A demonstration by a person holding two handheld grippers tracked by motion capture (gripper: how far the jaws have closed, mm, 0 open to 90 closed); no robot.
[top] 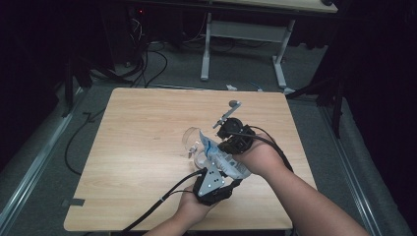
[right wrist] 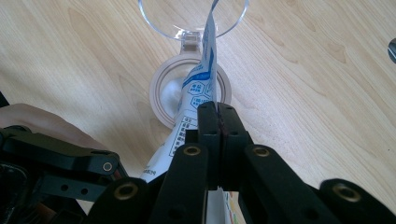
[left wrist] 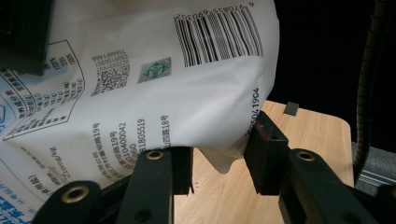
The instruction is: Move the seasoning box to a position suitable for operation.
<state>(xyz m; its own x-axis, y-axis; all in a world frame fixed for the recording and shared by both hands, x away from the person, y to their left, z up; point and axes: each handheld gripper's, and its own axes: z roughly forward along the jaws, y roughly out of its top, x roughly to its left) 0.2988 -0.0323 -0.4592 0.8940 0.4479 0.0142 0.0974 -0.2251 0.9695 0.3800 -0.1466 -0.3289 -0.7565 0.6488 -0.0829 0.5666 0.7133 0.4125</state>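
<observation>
Two grippers meet near the middle of the wooden table (top: 137, 147) in the high view. The left gripper (top: 212, 183), topped by its grey three-cornered plate, sits nearest the person, and the right gripper (top: 235, 140) lies just beyond it, its hand (top: 260, 155) coming in from the right. Between them runs a white and blue printed bag (top: 223, 160), and just past its far end, on the left gripper's far side, stands a clear jar (top: 193, 142) with its hinged lid swung open.

In the left gripper view the jaws stand apart. The bag (left wrist: 154, 88) hangs above and in front of them, its barcode and small print facing the camera; a lower corner dips into the gap between the jaws, close to the right-hand pad (left wrist: 264, 156), though whether it touches cannot be told. The table (left wrist: 317, 135) shows beyond the jaws.

In the right gripper view the jaws are pressed together on the bag's (right wrist: 201, 88) thin edge, which runs straight ahead from the pads. Its far end dips over the round mouth of the jar (right wrist: 161, 100) directly ahead, with the clear lid (right wrist: 159, 23) lying farther out. The left gripper (right wrist: 60, 163) sits at the lower left.
</observation>
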